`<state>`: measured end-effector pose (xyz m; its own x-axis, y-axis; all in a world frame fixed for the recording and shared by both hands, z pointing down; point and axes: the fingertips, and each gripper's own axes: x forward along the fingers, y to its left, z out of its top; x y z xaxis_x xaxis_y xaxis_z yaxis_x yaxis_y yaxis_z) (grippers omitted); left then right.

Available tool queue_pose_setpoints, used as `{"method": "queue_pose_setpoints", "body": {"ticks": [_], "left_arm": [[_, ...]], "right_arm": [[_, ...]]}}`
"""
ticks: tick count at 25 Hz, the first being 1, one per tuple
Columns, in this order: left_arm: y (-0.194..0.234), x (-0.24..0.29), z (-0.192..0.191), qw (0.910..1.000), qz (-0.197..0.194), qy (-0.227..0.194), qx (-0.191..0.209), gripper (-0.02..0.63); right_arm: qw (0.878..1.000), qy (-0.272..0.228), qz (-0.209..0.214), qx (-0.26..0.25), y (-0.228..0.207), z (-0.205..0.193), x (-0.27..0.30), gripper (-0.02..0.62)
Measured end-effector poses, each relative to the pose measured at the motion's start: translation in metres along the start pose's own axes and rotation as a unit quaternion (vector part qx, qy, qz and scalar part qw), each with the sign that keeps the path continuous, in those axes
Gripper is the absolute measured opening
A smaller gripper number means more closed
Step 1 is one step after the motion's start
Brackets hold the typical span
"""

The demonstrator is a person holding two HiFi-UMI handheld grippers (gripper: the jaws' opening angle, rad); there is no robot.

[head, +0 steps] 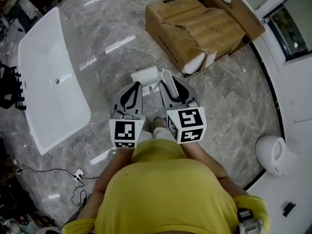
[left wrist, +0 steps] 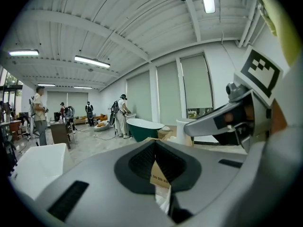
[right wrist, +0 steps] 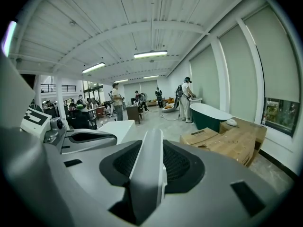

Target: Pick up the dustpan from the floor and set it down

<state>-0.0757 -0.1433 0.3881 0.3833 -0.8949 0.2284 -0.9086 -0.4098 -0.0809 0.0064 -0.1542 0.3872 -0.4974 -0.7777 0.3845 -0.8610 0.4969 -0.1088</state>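
Note:
The white dustpan [head: 145,75] hangs just above the grey marble floor, straight in front of the person's feet. Its long handle [head: 167,83] runs back between the jaws of my right gripper [head: 174,87], which is shut on it. In the right gripper view the handle [right wrist: 149,169] lies upright between the dark pads [right wrist: 182,167]. My left gripper [head: 132,91] is beside it on the left, shut with nothing held. In the left gripper view only a thin slit shows between its pads [left wrist: 142,162].
A white bathtub [head: 48,77] lies on the floor to the left. A torn cardboard box [head: 200,28] sits ahead on the right. A white toilet [head: 273,152] stands at the right wall. A cable [head: 73,182] trails at lower left. People work around a green tub [right wrist: 210,115] far off.

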Motion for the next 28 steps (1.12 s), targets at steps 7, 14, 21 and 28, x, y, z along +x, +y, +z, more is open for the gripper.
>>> {"method": "queue_pose_setpoints", "body": {"ticks": [7,14,21,28], "left_arm": [[0.004,-0.002,-0.001,1.0,0.004,0.002,-0.001,0.0],[0.006,-0.002,-0.003,1.0,0.003,0.004,-0.002,0.0],[0.007,-0.004,-0.007,0.9999,0.002,0.012,-0.003,0.0],[0.009,-0.005,-0.019,0.9996,0.001,0.029,-0.002,0.0]], "right_arm": [[1.0,0.0,0.002,-0.007,0.003,0.004,0.0,0.144],[1.0,0.008,-0.003,-0.008,0.001,-0.001,0.004,0.144],[1.0,0.019,-0.016,-0.012,-0.011,-0.02,0.016,0.144],[0.999,0.037,-0.024,-0.011,-0.021,-0.052,0.04,0.146]]}}
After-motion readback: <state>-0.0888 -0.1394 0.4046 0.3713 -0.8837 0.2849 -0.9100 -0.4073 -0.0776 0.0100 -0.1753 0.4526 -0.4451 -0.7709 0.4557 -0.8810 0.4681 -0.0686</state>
